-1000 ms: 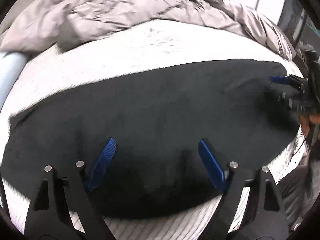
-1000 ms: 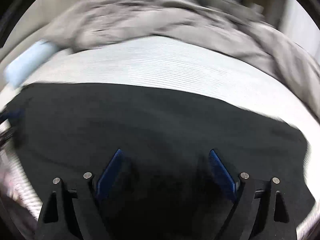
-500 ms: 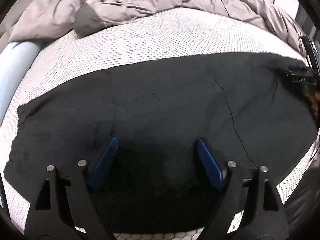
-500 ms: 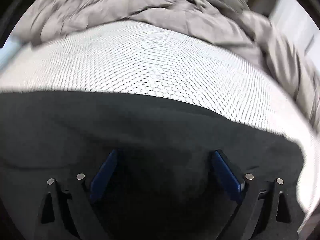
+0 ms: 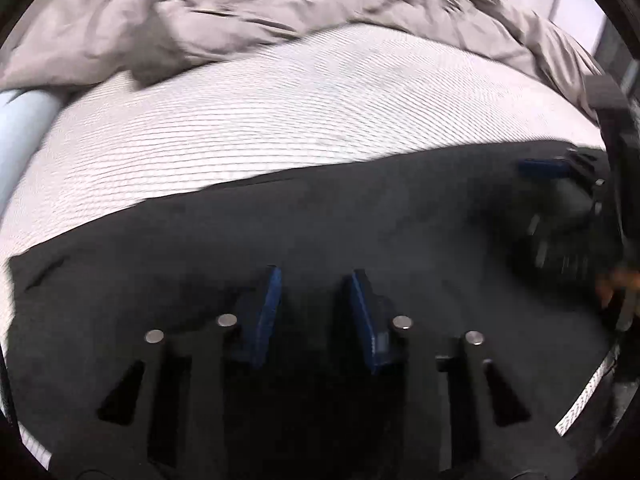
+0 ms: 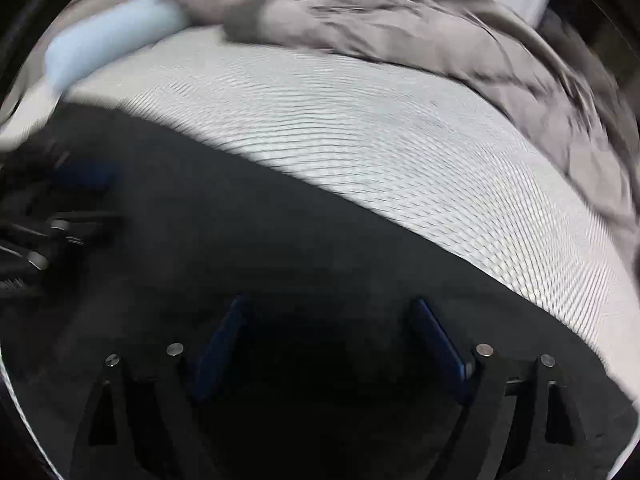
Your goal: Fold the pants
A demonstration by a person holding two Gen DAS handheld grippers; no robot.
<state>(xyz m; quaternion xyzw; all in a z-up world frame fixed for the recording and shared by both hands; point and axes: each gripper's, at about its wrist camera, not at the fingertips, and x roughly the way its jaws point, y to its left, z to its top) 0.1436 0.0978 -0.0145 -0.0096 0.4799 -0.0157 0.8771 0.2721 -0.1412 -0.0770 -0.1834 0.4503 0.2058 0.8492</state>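
Only the left wrist view shows fingers (image 5: 610,280) beside black pants (image 5: 360,232).

Surface: white mattress (image 5: 304,104) | Rear: rumpled grey duvet (image 5: 224,4) | Left: pale blue pillow (image 6: 108,40)

Black pants (image 5: 320,232) on white honeycomb-patterned mattress (image 5: 280,112); grey-beige duvet (image 5: 200,8) behind.
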